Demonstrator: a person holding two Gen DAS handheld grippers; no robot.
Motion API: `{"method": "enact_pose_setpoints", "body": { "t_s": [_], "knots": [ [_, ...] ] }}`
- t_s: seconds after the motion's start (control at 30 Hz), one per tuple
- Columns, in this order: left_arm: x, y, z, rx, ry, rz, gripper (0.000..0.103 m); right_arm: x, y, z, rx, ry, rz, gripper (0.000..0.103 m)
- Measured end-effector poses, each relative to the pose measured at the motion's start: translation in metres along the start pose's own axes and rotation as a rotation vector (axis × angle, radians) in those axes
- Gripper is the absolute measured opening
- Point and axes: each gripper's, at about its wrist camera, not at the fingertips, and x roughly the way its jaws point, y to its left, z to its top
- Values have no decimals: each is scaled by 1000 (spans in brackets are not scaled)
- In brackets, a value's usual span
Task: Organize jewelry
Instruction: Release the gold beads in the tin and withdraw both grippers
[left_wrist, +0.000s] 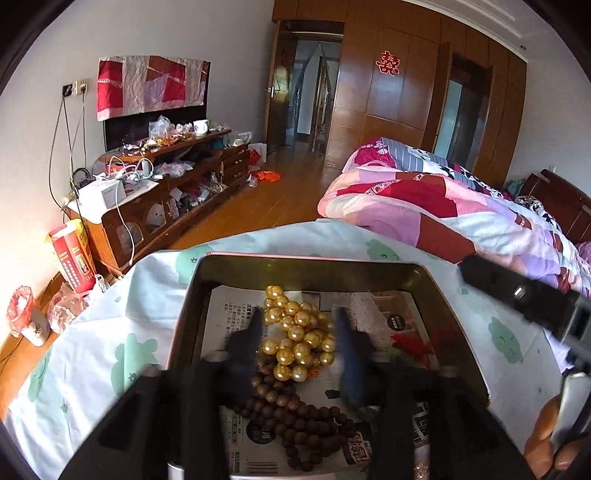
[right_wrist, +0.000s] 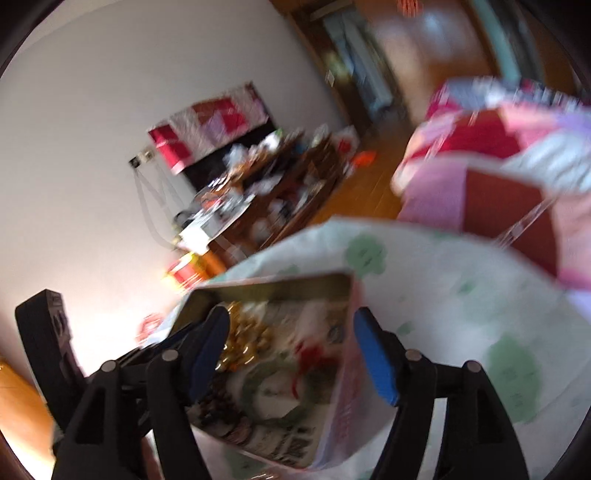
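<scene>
Right wrist view (right_wrist: 295, 240) blurred all over, details hard to read. Bed sheet (left_wrist: 110, 325) with green prints lies under tin box (left_wrist: 306, 264); box near edge cut off below by grippers. Pink quilt (left_wrist: 424, 195) behind, cluttered wooden cabinet (left_wrist: 177, 184) by wall. Printed paper (left_wrist: 229, 310) lines box floor. Gold pearl necklace (left_wrist: 299, 332) and brown bead strand (left_wrist: 291, 410) lie inside box, touching. Left gripper (left_wrist: 299, 325) jaws spread wide, either side of pearls, gripping nothing. Right gripper (right_wrist: 291, 332) also wide apart, straddling box right wall, empty. Red thing (left_wrist: 410, 343) in box unclear.
</scene>
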Motion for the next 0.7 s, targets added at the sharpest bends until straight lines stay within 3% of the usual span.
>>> {"method": "enact_pose_setpoints", "body": {
  "t_s": [0.03,0.17,0.3,0.7],
  "knots": [
    [-3,0,0,1,-17,10,61,-6,2,1,-16,-30,-28,73],
    [-5,5,4,-15,-50,30,66,-20,-4,4,8,-103,-86,73],
    [-6,10,5,-43,-48,39,67,-23,-11,8,27,-123,-164,73],
    [-53,12,-10,-55,-89,66,67,-56,3,-12,-19,-142,-244,73]
  ]
}}
